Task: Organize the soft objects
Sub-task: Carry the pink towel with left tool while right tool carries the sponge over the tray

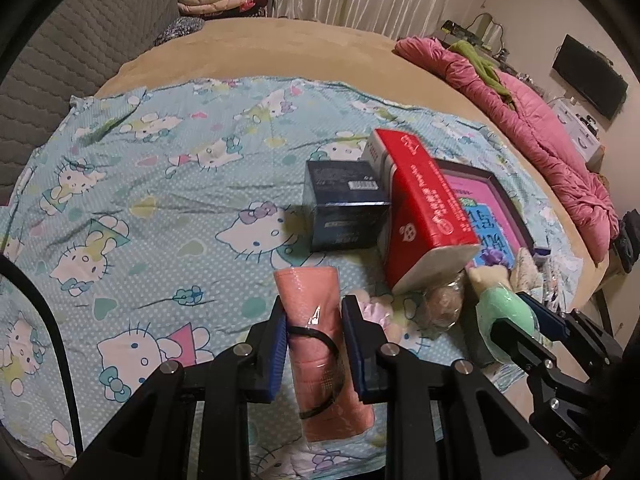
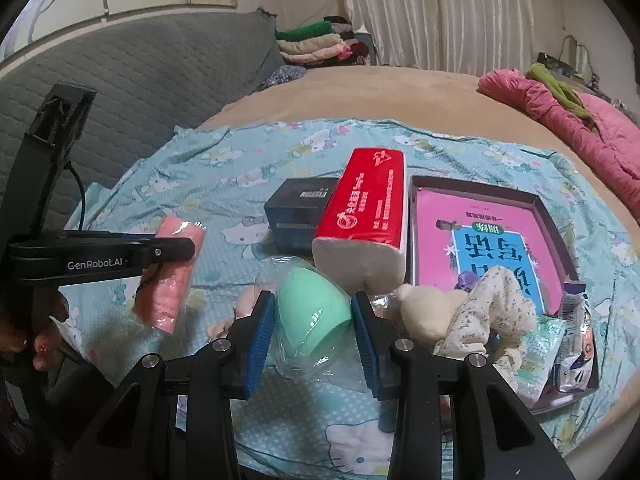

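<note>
Pink towel roll [image 1: 320, 344], plastic-wrapped, clamped between the left gripper [image 1: 314, 344] pads, held clear of the cartoon sheet [image 1: 160, 184]. Wide bare sheet to the left and far side; dark box [image 1: 344, 204] and red tissue pack [image 1: 424, 216] crowd the right. Right wrist view: right gripper [image 2: 314, 340] clenched on a bagged mint-green sponge [image 2: 316, 312], just near of the tissue pack. Cream plush toy [image 2: 460, 312] lies at the tray [image 2: 552, 216] rim, right. Step looks like carry-to-place, both hands loaded. Next: pick a drop zone, likely the open left area; keep clear of the box edges.
</note>
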Demonstrator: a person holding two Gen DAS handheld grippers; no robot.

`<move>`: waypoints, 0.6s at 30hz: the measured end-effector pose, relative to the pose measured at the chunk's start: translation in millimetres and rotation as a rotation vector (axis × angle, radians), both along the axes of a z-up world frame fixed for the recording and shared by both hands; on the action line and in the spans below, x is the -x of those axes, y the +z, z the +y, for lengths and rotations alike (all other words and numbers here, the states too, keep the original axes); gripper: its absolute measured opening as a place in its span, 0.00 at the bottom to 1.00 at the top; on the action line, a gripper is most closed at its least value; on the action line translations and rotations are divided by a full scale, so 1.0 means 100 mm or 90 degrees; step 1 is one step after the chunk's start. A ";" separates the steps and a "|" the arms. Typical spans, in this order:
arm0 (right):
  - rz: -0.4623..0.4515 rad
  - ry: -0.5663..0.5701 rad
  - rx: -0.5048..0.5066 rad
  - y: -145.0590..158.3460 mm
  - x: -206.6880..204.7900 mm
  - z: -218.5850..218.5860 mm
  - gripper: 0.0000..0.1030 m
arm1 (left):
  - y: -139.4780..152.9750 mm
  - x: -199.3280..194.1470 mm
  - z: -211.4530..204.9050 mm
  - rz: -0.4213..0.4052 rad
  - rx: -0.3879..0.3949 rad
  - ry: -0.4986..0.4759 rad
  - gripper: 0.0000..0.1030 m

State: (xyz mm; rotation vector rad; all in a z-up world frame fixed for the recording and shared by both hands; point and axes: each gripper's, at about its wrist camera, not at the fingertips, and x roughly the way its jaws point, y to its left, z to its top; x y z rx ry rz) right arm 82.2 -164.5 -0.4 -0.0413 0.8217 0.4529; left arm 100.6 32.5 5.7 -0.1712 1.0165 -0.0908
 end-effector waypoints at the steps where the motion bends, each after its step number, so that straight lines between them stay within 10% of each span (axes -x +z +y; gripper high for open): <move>1: -0.002 -0.002 -0.003 0.01 0.00 -0.02 0.39 | 0.02 0.01 -0.01 -0.004 0.001 -0.002 0.26; 18: -0.060 -0.108 -0.052 0.40 0.06 -0.80 0.39 | 0.47 0.07 -0.76 -0.064 0.010 -0.085 0.25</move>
